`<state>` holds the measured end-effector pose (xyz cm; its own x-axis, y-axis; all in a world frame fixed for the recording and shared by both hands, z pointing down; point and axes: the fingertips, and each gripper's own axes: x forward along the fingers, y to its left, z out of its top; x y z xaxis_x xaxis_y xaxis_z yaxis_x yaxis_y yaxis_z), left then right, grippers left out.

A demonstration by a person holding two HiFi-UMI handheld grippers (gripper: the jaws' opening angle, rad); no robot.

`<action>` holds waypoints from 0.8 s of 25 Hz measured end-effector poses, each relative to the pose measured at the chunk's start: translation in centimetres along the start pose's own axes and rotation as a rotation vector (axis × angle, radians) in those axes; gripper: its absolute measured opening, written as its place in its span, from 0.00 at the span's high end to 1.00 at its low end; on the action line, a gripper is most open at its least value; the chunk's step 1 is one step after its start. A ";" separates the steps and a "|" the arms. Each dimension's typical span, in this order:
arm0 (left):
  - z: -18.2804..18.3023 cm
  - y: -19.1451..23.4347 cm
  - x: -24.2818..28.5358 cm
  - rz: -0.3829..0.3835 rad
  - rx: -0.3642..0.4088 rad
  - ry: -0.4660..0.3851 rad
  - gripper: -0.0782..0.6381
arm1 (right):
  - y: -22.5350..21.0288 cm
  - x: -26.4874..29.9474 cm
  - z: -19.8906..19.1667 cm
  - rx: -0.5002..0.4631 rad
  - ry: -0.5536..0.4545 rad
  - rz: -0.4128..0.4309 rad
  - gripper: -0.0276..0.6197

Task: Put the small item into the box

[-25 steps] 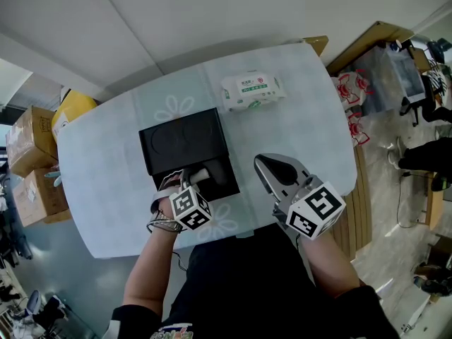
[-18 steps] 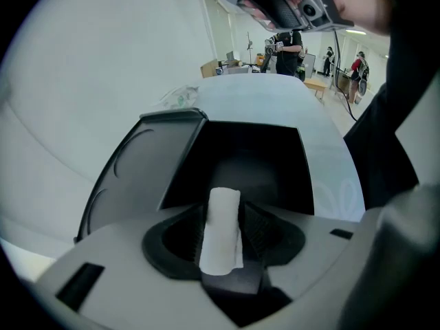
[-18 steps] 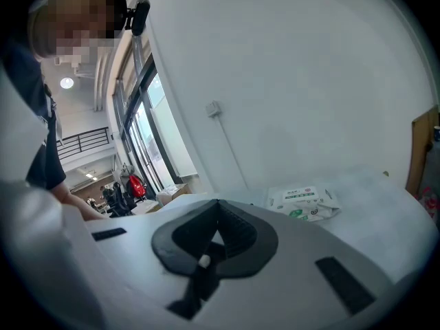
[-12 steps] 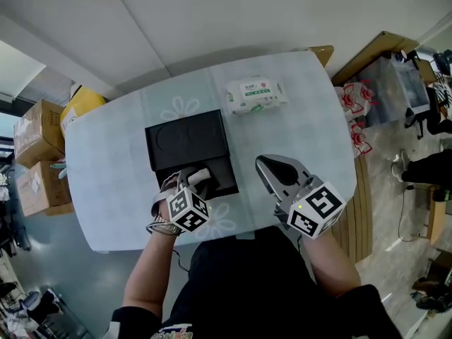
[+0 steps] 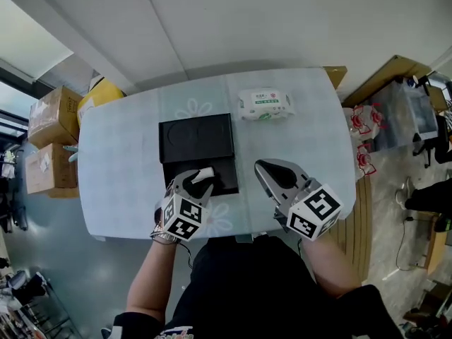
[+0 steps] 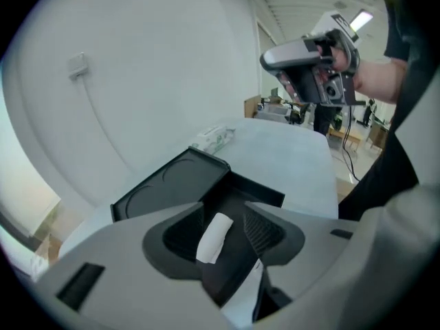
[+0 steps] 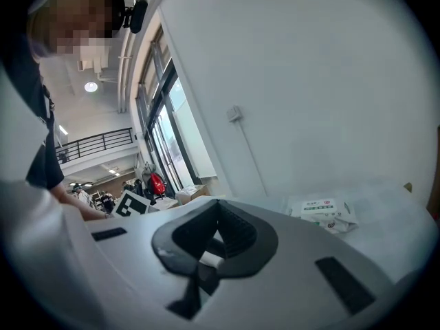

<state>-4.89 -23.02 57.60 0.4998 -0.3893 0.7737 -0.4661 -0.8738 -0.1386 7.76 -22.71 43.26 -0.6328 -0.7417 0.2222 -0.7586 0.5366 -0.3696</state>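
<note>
A black box lies open on the table, with its lid (image 5: 195, 138) folded back and its tray (image 5: 224, 177) nearest me. My left gripper (image 5: 200, 180) hangs over the tray's near left part, jaws spread wide. The small white item (image 6: 214, 236) stands on end between the pads, with a gap on each side. It shows as a white roll (image 5: 204, 174) from above. The tray's dark inside (image 6: 237, 192) lies right under it. My right gripper (image 5: 259, 164) hovers to the right of the box, tips together and empty.
A pack of wet wipes (image 5: 265, 103) lies at the table's far right. Cardboard boxes (image 5: 49, 147) and a yellow bag (image 5: 99, 94) stand on the floor to the left. Wooden furniture (image 5: 385, 76) and clutter line the right side. A white wall runs behind the table.
The left jaws have spread a little wider around the white item, over the same spot on the tray. The head view has shifted. The right gripper has stayed in place.
</note>
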 end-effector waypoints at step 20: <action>7.0 -8.4 -13.8 0.168 -0.399 -0.572 0.81 | 7.5 -4.6 0.3 -0.150 0.032 0.303 0.94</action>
<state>-2.73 -12.32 43.76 0.6514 -0.6963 0.3013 -0.7469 -0.6583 0.0935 5.00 -15.42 39.20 -0.8355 -0.5281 0.1519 -0.5485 0.7853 -0.2871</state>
